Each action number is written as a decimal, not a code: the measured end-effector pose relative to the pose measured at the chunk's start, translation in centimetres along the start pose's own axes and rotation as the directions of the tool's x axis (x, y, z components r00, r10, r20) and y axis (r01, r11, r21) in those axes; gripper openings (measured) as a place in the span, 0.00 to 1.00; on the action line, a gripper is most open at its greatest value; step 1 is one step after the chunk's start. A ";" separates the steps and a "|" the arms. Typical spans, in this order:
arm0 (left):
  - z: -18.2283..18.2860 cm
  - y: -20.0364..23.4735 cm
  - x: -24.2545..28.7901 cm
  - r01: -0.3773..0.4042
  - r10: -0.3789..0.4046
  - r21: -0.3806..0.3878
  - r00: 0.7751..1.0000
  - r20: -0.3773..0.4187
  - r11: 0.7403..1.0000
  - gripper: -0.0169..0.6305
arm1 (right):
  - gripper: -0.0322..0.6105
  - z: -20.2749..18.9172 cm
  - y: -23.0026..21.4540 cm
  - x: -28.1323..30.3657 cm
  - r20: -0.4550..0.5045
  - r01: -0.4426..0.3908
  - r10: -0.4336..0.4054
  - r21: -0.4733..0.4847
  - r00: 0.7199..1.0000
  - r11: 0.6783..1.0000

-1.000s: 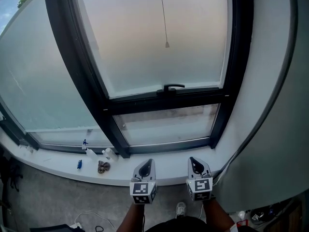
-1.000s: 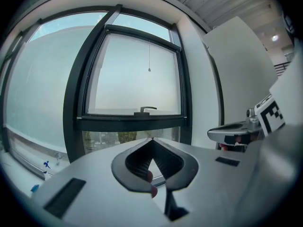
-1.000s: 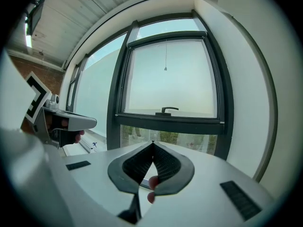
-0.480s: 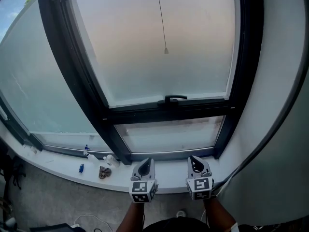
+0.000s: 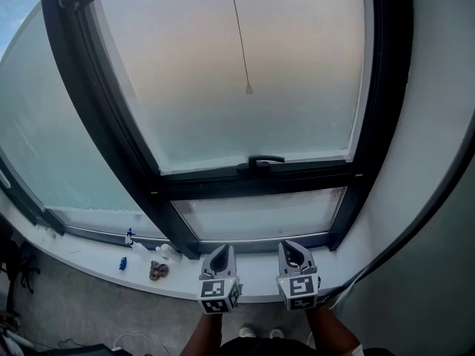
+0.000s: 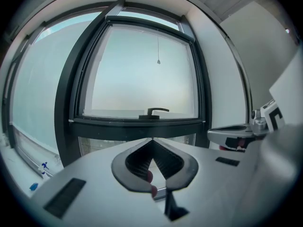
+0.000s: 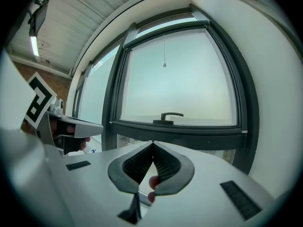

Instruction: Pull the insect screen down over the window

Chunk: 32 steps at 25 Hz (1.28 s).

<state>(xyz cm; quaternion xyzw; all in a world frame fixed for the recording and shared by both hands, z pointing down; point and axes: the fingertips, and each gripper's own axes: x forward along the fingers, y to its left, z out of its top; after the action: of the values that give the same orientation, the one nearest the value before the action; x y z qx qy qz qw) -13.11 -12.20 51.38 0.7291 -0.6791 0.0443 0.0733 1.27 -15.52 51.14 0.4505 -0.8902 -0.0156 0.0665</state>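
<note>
Screen not down yet: nowhere on the glass, so likely rolled up above the top of the window (image 5: 171, 87), out of sight. Only its thin cord (image 5: 239, 47) to see, down the middle of the glass, with a little knob (image 5: 249, 90) at the end. Hangs there to be grabbed and pulled, at a guess. Ends high up, well above the black handle (image 5: 258, 160) on the bottom bar of the window.

Down low, left gripper (image 5: 221, 254) and right gripper (image 5: 292, 249), side by side, just over the white sill (image 5: 256, 269). Both clenched tight, tips together, nothing between them. Both pointed up at the window, well apart from the knob. Probably held ready, not reaching yet.

Lots of open room between grippers and knob: bare glass, nothing in the way but the handle, sticking out a bit. Best to go up past it, then open one gripper before closing on the knob.

Dark frame (image 5: 111, 124) on both sides of the glass. White wall (image 5: 438, 87) close by on the right, so little room to swing that way. Small bottles (image 5: 139, 245) and bits on the sill off to the left, well clear of both grippers.
</note>
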 end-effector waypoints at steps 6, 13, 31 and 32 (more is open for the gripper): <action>0.5 0.9 2.7 0.029 -0.029 -0.008 1.000 0.007 1.000 0.03 | 0.05 -0.6 -0.6 2.6 -0.001 0.016 -0.016 0.020 1.000 1.000; 3.7 2.2 7.8 0.104 -0.104 0.004 0.992 0.077 0.995 0.03 | 0.05 1.1 -3.4 6.7 -0.004 0.107 -0.107 0.012 0.994 0.994; 13.7 5.0 14.0 0.198 -0.222 0.126 0.948 0.227 0.972 0.03 | 0.05 10.7 -6.6 14.1 0.139 0.241 -0.238 -0.010 0.961 0.970; 14.3 4.9 14.3 0.191 -0.218 0.132 0.947 0.237 0.973 0.03 | 0.05 11.3 -7.1 14.2 0.150 0.247 -0.242 -0.012 0.959 0.969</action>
<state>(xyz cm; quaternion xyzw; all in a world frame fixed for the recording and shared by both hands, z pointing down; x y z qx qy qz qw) -17.40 -28.95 39.82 0.7984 -0.6000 -0.0192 -0.0476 -2.89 -31.49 40.81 0.5535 -0.8298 -0.0704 0.0050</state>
